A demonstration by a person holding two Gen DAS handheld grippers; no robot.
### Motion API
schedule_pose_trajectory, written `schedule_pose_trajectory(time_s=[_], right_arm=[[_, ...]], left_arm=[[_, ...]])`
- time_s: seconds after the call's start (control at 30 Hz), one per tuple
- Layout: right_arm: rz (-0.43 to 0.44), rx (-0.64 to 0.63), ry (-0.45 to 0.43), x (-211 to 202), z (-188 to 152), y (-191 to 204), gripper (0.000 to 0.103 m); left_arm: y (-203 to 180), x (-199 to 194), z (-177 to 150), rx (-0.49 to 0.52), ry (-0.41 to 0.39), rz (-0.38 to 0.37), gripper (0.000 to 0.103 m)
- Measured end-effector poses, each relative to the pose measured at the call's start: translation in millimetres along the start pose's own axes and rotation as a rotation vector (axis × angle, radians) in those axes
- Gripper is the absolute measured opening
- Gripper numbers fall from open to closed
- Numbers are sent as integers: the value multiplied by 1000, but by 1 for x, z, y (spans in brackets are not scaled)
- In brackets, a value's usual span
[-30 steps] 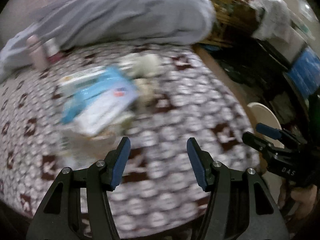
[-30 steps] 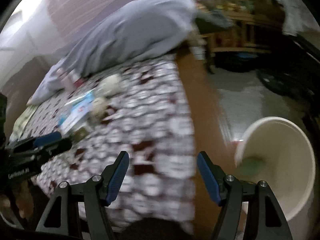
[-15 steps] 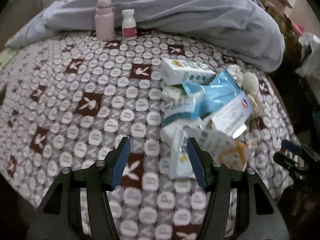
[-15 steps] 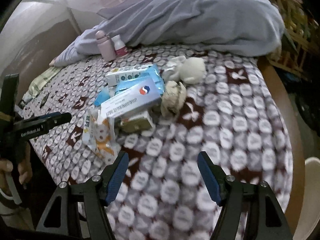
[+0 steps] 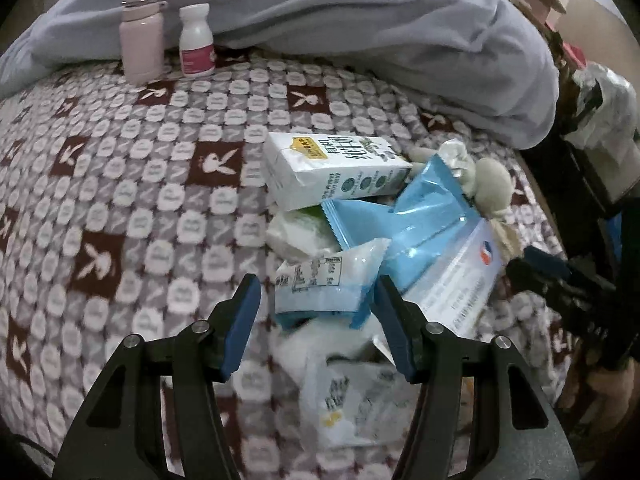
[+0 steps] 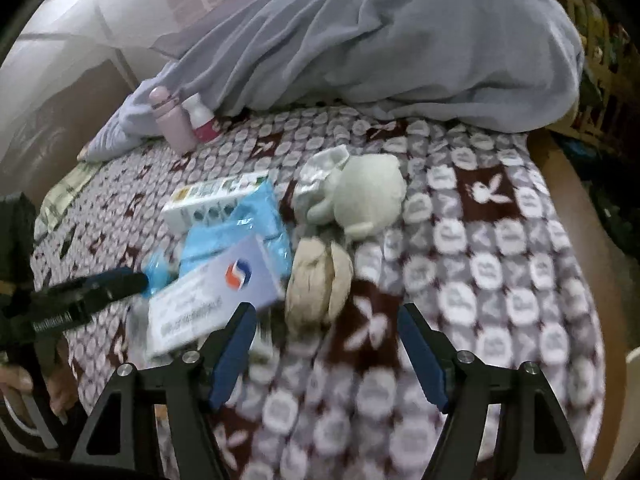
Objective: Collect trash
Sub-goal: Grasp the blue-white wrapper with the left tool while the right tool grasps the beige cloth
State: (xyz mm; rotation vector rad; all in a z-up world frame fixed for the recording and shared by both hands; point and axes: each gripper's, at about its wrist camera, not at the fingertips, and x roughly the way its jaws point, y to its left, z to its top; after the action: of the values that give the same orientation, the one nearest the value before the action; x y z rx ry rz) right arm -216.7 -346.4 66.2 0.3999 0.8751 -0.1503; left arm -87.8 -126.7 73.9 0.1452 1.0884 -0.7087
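**Bed with trash pile, two grippers above**

- Blanket (image 5: 132,184): patterned, covers the bed and bears everything below.
- Duvet (image 6: 392,40): grey, heaped along the far side of the bed.
- Left gripper (image 5: 316,320): tilted down over the near edge of the pile, jaws spread, nothing pinched; a white-and-blue packet (image 5: 328,284) lies in the gap, pads clear of it.
- Right gripper (image 6: 326,344): tilted down over the blanket just beside the pile, jaws spread and just closing a little, nothing pinched; a crumpled brown paper wad (image 6: 318,280) lies just beyond the tips.
- Trash pile: on the blanket near the bed's right edge. Milk carton (image 5: 336,168) lying flat; blue foil wrapper (image 5: 412,216) overlapping it; flat white box (image 6: 216,296) with a red-and-blue logo on top; white paper ball (image 6: 368,196) at the far side.
- Pink flask (image 5: 142,32): upright against the duvet, well apart from the pile.
- White pill bottle (image 5: 196,40): upright just beside the flask.
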Motion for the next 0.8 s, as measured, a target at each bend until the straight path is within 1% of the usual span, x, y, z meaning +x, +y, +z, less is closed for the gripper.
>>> schedule_pose_trajectory(time_s=[0.03, 0.07, 0.13, 0.17, 0.23, 0.27, 0.33, 0.4, 0.47, 0.57, 0.63, 0.73, 0.8], right_arm=[[9, 1, 8, 6, 3, -1, 61], [19, 9, 16, 12, 6, -2, 53], [43, 30, 20, 21, 8, -4, 45], [51, 39, 16, 22, 9, -4, 37], [70, 61, 4, 24, 10, -5, 31], [74, 64, 3, 24, 10, -4, 27], [53, 43, -19, 17, 8, -1, 24], [27, 16, -45, 5, 6, 1, 22], [28, 10, -67, -9, 4, 0, 22], [27, 4, -103, -33, 0, -1, 22], [37, 0, -114, -46, -3, 0, 22], [49, -7, -123, -62, -12, 2, 22], [62, -2, -128, -72, -18, 2, 22]], left_arm=[[1, 3, 1, 4, 5, -13, 58], [1, 8, 2, 11, 17, -25, 58], [1, 15, 2, 24, 30, -26, 57], [2, 19, 3, 30, 40, -21, 57], [6, 22, 4, 12, 40, -29, 40], [8, 21, 5, -1, 42, -36, 39], [13, 15, 6, -27, 39, -68, 31], [17, 4, 7, -33, 23, -71, 29], [22, -10, 7, -38, 3, -63, 29], [29, -29, 6, -61, -14, -78, 29], [31, -44, 4, -70, -32, -73, 29], [26, -62, 1, -69, -48, -94, 29], [15, -72, -2, -51, -55, -99, 29]])
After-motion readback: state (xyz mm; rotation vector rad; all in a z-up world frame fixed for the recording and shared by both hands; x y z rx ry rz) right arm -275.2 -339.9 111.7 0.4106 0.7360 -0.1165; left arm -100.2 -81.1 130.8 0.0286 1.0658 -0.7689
